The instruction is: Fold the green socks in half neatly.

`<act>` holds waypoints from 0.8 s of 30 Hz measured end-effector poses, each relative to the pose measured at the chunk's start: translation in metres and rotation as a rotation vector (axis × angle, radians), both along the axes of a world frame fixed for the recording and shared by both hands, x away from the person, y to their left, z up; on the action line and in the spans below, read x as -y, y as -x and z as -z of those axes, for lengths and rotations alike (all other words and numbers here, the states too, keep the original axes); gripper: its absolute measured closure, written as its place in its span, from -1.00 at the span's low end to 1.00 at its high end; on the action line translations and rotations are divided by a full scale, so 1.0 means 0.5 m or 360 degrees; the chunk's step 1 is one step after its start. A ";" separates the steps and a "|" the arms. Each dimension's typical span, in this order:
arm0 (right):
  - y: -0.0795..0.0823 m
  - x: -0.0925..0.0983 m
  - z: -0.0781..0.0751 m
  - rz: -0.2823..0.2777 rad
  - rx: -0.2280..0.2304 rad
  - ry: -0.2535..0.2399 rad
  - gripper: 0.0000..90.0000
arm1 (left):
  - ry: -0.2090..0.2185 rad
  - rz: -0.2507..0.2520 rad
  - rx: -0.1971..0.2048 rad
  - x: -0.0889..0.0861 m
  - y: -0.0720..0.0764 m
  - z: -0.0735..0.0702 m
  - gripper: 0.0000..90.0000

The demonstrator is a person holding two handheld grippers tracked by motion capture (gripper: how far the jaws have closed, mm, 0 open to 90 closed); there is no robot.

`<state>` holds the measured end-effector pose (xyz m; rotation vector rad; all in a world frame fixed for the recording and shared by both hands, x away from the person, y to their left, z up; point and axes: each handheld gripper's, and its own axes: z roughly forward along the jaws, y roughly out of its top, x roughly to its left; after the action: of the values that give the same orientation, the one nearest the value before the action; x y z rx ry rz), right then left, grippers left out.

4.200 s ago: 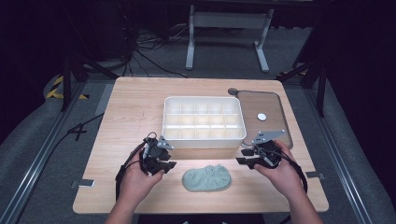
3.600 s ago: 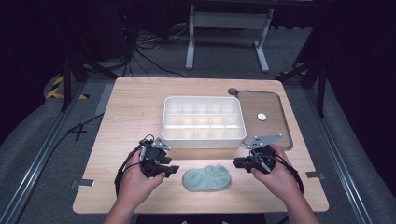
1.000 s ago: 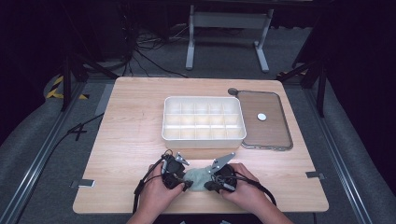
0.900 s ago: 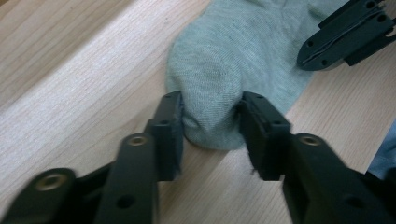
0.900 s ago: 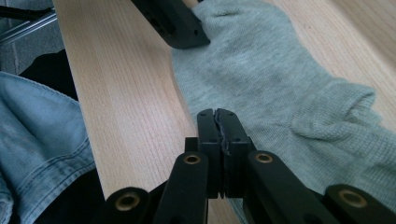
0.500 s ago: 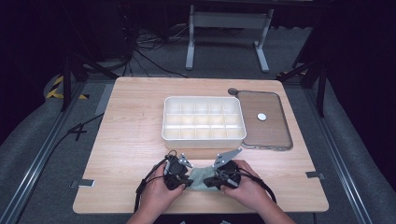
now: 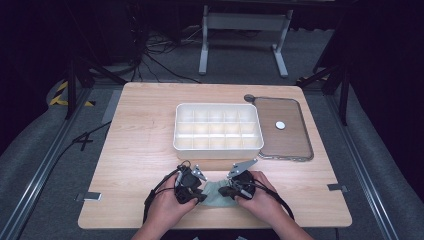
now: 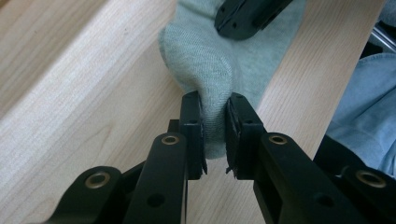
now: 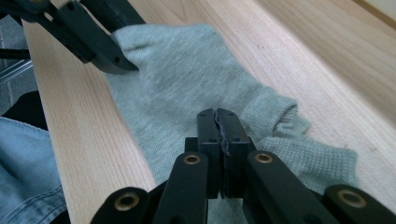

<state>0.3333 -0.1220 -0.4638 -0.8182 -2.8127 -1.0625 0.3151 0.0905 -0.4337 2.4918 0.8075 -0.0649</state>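
Observation:
A grey-green sock (image 7: 216,195) lies crumpled on the wooden table (image 7: 140,140) near its front edge. My left gripper (image 7: 201,196) is at the sock's left end. In the left gripper view its jaws have just been closing and now pinch a raised fold of the sock (image 8: 205,70) between the pads of the left gripper (image 8: 215,116). My right gripper (image 7: 224,192) is at the sock's right end. In the right gripper view the right gripper (image 9: 217,116) is shut, with a thin edge of the sock (image 9: 177,79) caught between its pads.
A white compartment box (image 7: 218,106) stands at the middle of the table, just beyond the hands. To its right lies a brown lid (image 7: 295,142) with a small white knob (image 7: 280,125). Blue denim (image 8: 364,121) shows past the table's front edge.
Both hands came in from the sides to the sock. Within the last second the left jaws closed on a fold of it; the hands have barely shifted since.

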 end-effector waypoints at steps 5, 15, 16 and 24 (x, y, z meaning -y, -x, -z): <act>0.008 -0.007 0.002 0.0000 0.0002 -0.0014 0.99 | 0.0110 -0.0023 0.0106 0.002 0.003 -0.011 0.74; 0.023 -0.019 0.007 0.0002 0.0061 -0.0053 0.97 | 0.0102 0.0037 0.0159 0.030 0.007 -0.017 0.74; 0.021 -0.014 0.004 0.0018 0.0051 -0.0057 0.96 | 0.0096 0.0025 0.0147 0.028 0.007 -0.018 0.75; 0.010 0.063 -0.039 0.0117 0.0024 -0.0004 0.97 | 0.0037 -0.0001 0.0108 0.022 0.005 -0.026 0.75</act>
<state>0.3283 -0.1534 -0.4445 -0.9236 -2.8136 -1.0858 0.3125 0.0796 -0.4207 2.4579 0.7747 0.0105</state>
